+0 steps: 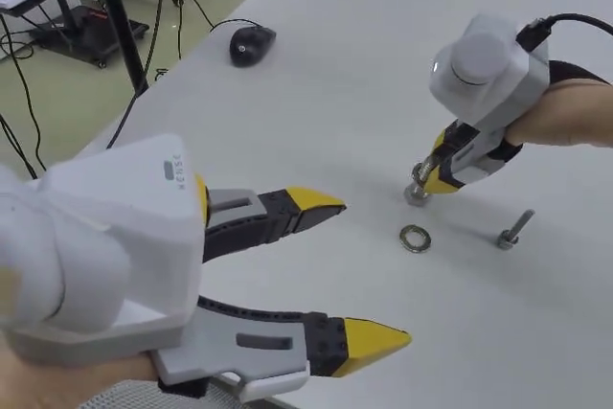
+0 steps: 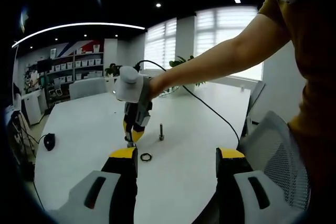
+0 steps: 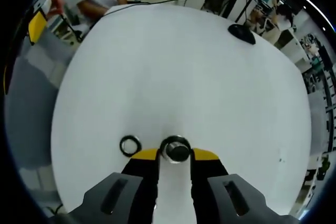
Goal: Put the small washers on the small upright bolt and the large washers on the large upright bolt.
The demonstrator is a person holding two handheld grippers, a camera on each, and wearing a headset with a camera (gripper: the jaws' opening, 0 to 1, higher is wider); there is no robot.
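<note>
At the large upright steel bolt (image 3: 176, 148), right gripper (image 3: 175, 155) pinches its top. Steel ring washer (image 1: 415, 238) lies near it; left gripper (image 1: 374, 270) spread.

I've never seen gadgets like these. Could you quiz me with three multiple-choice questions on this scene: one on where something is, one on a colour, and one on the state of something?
1. Where is the loose washer?
A) Flat on the table, near the large bolt
B) Inside a box
C) Held up in the air

2. What colour are the tips of the left gripper's jaws?
A) Red
B) Yellow
C) Green

3. How do the left gripper's jaws stand?
A) Shut on a washer
B) Shut on nothing
C) Wide open, holding nothing

Answers:
1 A: the head view shows the loose washer lying flat on the white table, close to the large bolt.
2 B: both tips are bright yellow in front of dark grey.
3 C: there is a broad gap between the jaws, with bare table behind it.
</note>
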